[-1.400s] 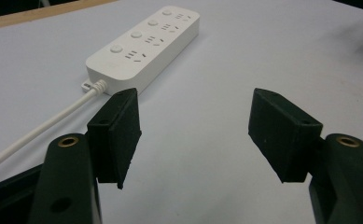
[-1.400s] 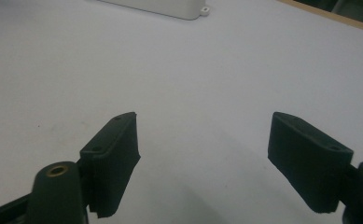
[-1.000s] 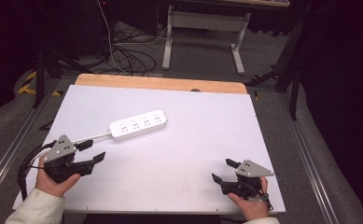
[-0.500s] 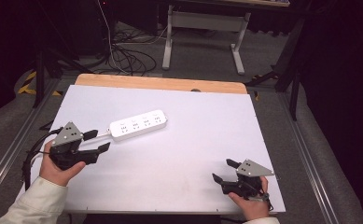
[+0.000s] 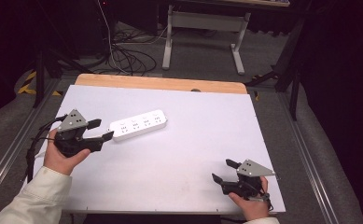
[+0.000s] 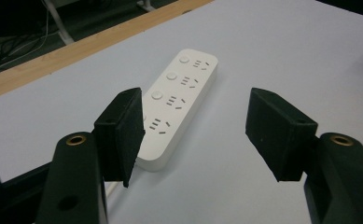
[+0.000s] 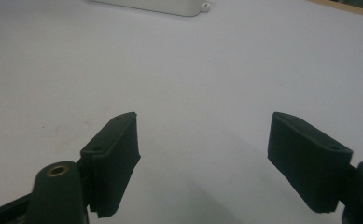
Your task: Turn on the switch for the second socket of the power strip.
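A white power strip (image 5: 138, 125) with several sockets lies flat on the white table (image 5: 193, 126), left of centre. My left gripper (image 5: 102, 130) hovers just off its near end, jaws wide open and pointing at it, nothing between them. In the left gripper view the power strip (image 6: 177, 105) lies just beyond the open left gripper (image 6: 200, 133), partly behind the left jaw. My right gripper (image 5: 222, 171) rests low near the table's front right corner, open and empty. The right gripper view has the open right gripper (image 7: 202, 154) over bare table, with the power strip (image 7: 156, 5) at the top edge.
A wooden strip (image 5: 160, 84) runs along the table's far edge. Beyond it stand a desk frame (image 5: 202, 32) and loose cables (image 5: 128, 56) on the floor. Metal rails (image 5: 11, 149) flank the table on both sides.
My left gripper has risen and moved forward and to the right, toward the power strip's near end. The right gripper has stayed where it was.
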{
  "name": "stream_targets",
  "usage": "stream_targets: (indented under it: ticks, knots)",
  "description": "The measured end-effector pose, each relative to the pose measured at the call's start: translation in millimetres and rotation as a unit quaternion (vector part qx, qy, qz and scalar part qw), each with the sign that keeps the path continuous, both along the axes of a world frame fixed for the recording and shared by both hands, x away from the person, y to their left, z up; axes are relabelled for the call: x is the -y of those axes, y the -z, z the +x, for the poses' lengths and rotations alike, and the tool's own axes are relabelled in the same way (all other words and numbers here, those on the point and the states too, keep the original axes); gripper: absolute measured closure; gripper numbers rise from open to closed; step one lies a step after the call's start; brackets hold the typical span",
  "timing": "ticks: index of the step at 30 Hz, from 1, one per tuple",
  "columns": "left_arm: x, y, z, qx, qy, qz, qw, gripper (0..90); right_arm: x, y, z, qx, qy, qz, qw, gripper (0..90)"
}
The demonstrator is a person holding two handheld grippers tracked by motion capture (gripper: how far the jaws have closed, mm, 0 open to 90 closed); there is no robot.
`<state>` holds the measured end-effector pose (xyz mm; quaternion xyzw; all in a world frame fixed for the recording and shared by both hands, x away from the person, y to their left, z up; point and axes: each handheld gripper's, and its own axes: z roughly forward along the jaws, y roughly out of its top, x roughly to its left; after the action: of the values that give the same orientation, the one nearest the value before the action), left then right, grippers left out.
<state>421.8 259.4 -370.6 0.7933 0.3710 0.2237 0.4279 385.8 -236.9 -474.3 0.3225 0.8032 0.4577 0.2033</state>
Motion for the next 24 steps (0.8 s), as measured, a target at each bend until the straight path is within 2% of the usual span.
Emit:
stream_targets:
  ticks: [5, 9, 12, 15, 19, 20, 24]
  knots:
    - [6.0, -2.7, 7.3, -0.003, 0.003, 0.010, 0.9999, 37.3, 0.0, 0.2, 0.2, 0.001, -0.001, -0.003, 1.0000, 25.0]
    - [10.6, -4.0, 11.1, -0.006, 0.003, 0.006, 1.0000, 37.7, 0.3, 0.1, 0.1, 0.001, -0.001, -0.003, 1.0000, 25.0]
    - [15.4, -5.2, 15.3, -0.003, 0.001, 0.015, 0.9999, 37.3, 0.5, 0.0, 0.0, 0.001, -0.001, -0.002, 1.0000, 25.2]
    - [19.8, -6.5, 17.2, -0.005, 0.001, 0.012, 0.9999, 36.9, 0.5, -0.1, -0.1, 0.002, -0.002, -0.002, 1.0000, 25.3]
    - [24.5, -5.8, 23.3, -0.009, -0.010, 0.016, 0.9998, 37.5, 0.3, -0.3, -0.3, 0.002, -0.003, -0.002, 1.0000, 25.3]
    - [25.0, -5.5, 26.3, -0.013, -0.009, 0.016, 0.9997, 41.9, 0.2, -0.4, -0.4, 0.002, -0.004, -0.002, 1.0000, 25.4]
    - [28.1, -3.8, 37.5, -0.018, -0.020, 0.012, 0.9996, 46.0, 0.1, -0.5, -0.7, 0.003, -0.006, -0.002, 1.0000, 25.6]
